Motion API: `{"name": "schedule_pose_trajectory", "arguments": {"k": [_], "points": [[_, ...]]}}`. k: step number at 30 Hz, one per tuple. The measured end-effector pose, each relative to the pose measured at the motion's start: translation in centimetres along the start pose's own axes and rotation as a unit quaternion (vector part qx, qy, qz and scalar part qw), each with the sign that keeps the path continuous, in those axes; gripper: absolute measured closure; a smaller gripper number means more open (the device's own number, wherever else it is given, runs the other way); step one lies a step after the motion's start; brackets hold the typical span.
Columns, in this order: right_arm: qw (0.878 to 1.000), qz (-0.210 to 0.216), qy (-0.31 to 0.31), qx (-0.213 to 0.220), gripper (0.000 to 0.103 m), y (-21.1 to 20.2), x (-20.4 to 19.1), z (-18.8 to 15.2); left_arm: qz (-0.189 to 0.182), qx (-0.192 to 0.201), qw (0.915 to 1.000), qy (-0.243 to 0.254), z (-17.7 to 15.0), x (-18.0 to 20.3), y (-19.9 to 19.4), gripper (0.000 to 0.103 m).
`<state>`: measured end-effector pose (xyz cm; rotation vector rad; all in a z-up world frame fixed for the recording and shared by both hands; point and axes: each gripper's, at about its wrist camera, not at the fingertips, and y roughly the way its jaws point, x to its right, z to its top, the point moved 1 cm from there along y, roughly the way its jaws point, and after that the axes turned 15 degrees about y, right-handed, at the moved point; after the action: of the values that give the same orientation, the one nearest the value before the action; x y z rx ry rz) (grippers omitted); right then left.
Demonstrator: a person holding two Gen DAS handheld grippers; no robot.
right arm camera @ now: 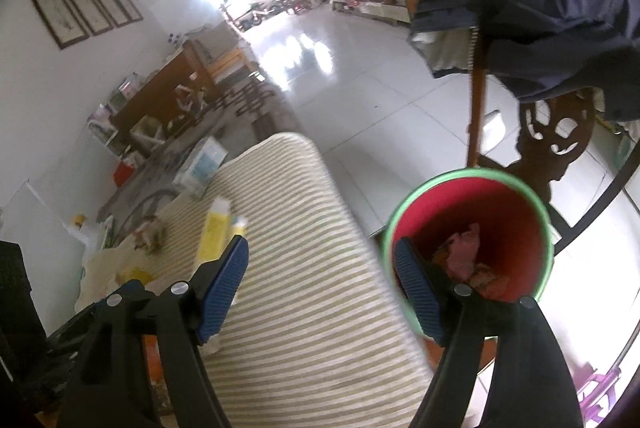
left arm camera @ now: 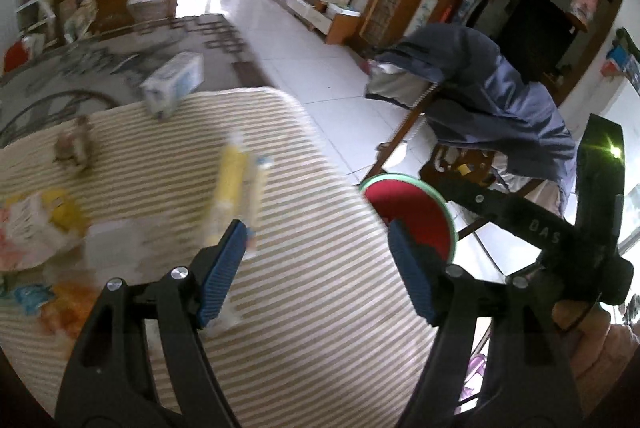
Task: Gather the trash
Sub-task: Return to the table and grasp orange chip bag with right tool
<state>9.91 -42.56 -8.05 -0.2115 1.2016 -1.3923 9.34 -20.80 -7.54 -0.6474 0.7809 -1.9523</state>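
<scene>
Both grippers, left point(left arm camera: 316, 272) and right point(right arm camera: 320, 288), gape wide, holding nothing.

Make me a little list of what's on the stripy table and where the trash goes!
surface: cream and tan striped tablecloth
bin: red bucket with green rim, beside the table edge, pink crumpled trash inside
on table: yellow and white carton, white and blue box, brown crumpled scrap
left gripper: open, nothing held
right gripper: open, nothing held
behind: blue jacket on wooden chair
</scene>
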Motion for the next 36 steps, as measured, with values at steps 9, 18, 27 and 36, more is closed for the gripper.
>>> {"name": "schedule_pose_trajectory", "arguments": {"k": [9, 18, 27, 36], "points": [[0.999, 0.015, -0.041, -0.027, 0.03, 1.9, -7.1, -6.2, 0.06, -0.007, 0.9971, -0.046, -5.3, -8.8, -5.4, 0.033], [0.993, 0.024, -0.108, -0.041, 0.029, 3.1, -12.9, -11.3, 0.127, -0.023, 0.9856, -0.109, -11.5, -16.2, -10.2, 0.03], [0.96, 0.032, -0.253, -0.115, 0.028, 6.5, -19.0, -17.6, 0.158, -0.03, 0.9746, -0.156, -15.2, -20.4, -13.0, 0.03], [0.926, 0.016, -0.336, -0.17, 0.028, 11.4, -22.5, -23.1, 0.167, -0.031, 0.9684, -0.182, -17.0, -22.0, -14.4, 0.03]]}}
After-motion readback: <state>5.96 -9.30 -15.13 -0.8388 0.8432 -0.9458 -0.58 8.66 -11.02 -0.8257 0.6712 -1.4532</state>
